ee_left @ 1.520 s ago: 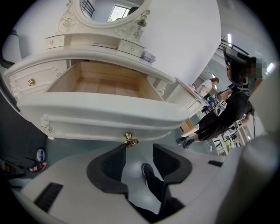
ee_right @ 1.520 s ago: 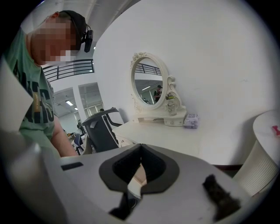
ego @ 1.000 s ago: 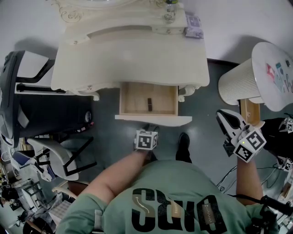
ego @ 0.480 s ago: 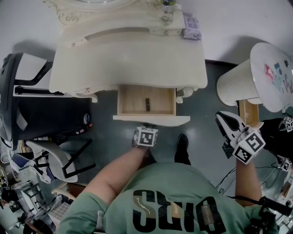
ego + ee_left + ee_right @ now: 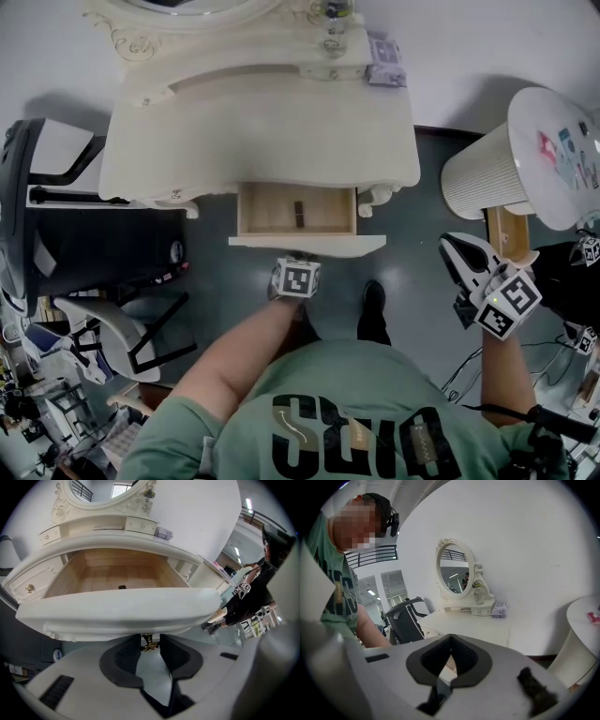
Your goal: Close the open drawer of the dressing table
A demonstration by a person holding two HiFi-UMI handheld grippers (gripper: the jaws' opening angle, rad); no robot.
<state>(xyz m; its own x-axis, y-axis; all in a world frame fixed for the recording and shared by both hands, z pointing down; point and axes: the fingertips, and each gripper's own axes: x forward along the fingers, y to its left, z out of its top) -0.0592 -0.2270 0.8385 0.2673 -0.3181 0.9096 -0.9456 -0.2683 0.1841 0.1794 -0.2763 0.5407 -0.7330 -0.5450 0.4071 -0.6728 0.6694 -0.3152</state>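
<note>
The drawer (image 5: 309, 246) is pulled out under the dressing table's (image 5: 262, 122) front. Its knob (image 5: 150, 642) is pinched by the left gripper (image 5: 150, 645), whose jaws have just been closing. Right of the table, the right gripper's (image 5: 451, 641) jaws are pressed together.

One dressing table (image 5: 262, 122), one open drawer (image 5: 272, 208), one mirror (image 5: 452, 569), one black chair (image 5: 405, 618), two hand-held grippers (image 5: 150, 641) (image 5: 450, 639).

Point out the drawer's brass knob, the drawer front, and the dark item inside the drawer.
brass knob (image 5: 150, 643): left gripper view, its centre.
drawer front (image 5: 117, 612): left gripper view, mid face.
dark item (image 5: 298, 214): head view, its middle.
</note>
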